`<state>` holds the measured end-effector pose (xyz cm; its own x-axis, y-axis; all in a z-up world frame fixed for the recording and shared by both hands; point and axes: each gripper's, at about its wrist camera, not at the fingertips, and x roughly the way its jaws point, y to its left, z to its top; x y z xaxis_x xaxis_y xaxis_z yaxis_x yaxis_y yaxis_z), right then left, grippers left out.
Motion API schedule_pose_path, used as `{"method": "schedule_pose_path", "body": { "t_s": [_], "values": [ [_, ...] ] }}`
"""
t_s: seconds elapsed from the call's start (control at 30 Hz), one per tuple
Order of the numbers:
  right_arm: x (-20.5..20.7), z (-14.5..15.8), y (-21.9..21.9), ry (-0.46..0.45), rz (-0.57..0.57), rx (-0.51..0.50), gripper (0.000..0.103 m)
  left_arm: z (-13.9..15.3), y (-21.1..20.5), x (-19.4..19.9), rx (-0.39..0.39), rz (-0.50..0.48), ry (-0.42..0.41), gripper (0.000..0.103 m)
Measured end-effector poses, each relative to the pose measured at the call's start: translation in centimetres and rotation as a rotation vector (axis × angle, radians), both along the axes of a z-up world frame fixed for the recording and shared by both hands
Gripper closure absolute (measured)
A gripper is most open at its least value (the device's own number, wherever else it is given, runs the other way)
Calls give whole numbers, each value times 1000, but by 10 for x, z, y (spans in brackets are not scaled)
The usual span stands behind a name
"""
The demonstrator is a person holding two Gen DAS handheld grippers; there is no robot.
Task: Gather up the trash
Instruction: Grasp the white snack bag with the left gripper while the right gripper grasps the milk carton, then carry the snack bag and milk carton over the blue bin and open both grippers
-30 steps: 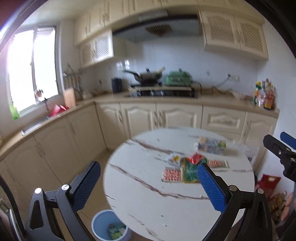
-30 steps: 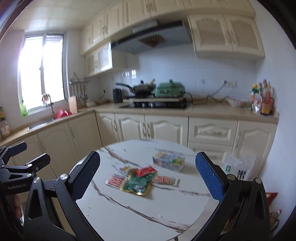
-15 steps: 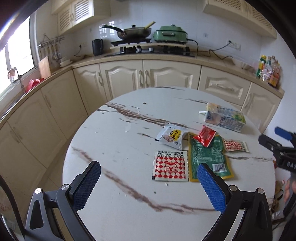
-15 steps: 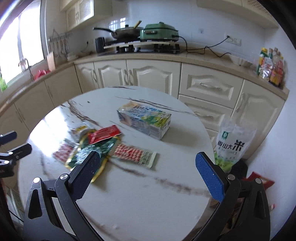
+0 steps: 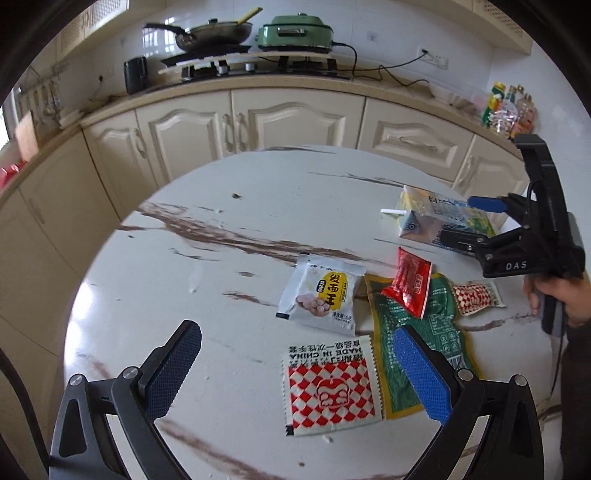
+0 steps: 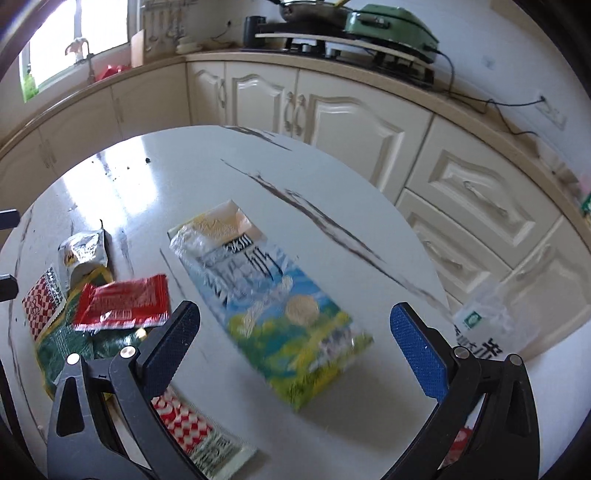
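Observation:
Trash lies on a round white marble table (image 5: pixel 229 280). A red-and-white checkered wrapper (image 5: pixel 332 384) lies just ahead of my open left gripper (image 5: pixel 295 373). Beyond it are a white-and-yellow packet (image 5: pixel 325 295), a green wrapper (image 5: pixel 417 328), a red sachet (image 5: pixel 410 282), a small checkered packet (image 5: pixel 476 297) and a drink carton (image 5: pixel 439 218). My open right gripper (image 6: pixel 295 336) hovers over the carton (image 6: pixel 266 291), which lies flat between its fingers. The red sachet (image 6: pixel 122 302) and green wrapper (image 6: pixel 70 343) lie to its left. The right gripper (image 5: pixel 469 221) also shows in the left wrist view.
Cream kitchen cabinets (image 5: pixel 258 122) curve behind the table, with a stove, a pan (image 5: pixel 210 33) and a green cooker (image 5: pixel 299 31) on the counter. A white plastic bag (image 6: pixel 484 325) stands on the floor beyond the table's right edge.
Both grippers have moved forward and down toward the table. The left now hangs close over the checkered wrapper, the right over the carton. Both stay open.

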<state>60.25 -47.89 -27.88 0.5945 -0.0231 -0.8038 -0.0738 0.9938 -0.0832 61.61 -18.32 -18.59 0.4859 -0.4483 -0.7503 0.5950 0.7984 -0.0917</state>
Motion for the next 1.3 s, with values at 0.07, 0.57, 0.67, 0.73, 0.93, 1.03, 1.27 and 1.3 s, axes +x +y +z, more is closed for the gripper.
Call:
{"method": "schedule_pose_path", "body": {
  "t_s": [0.07, 0.57, 0.67, 0.73, 0.93, 1.03, 1.27, 1.3],
  "values": [
    [8, -3, -2, 9, 28, 31, 0, -4, -3, 12, 0, -13, 27, 1],
    [-12, -8, 1, 10, 4, 173, 56, -35, -52, 42, 98, -48, 8, 31],
    [-17, -2, 4, -6, -23, 177, 57, -35, -61, 39, 86, -83, 3, 55],
    [-22, 3, 6, -25, -28, 186, 57, -35, -68, 34, 104, -91, -16, 59],
    [-32, 16, 15, -42, -47, 211, 57, -36, -70, 25, 88, -92, -15, 70],
    [-39, 23, 22, -54, -55, 221, 57, -29, -62, 21, 41, -96, 5, 72],
    [-55, 45, 47, -97, -60, 226, 57, -6, -42, -1, -38, -105, -6, 74],
    [-57, 49, 52, -104, -57, 233, 57, -2, -37, -6, -49, -97, -15, 74]
  ]
}}
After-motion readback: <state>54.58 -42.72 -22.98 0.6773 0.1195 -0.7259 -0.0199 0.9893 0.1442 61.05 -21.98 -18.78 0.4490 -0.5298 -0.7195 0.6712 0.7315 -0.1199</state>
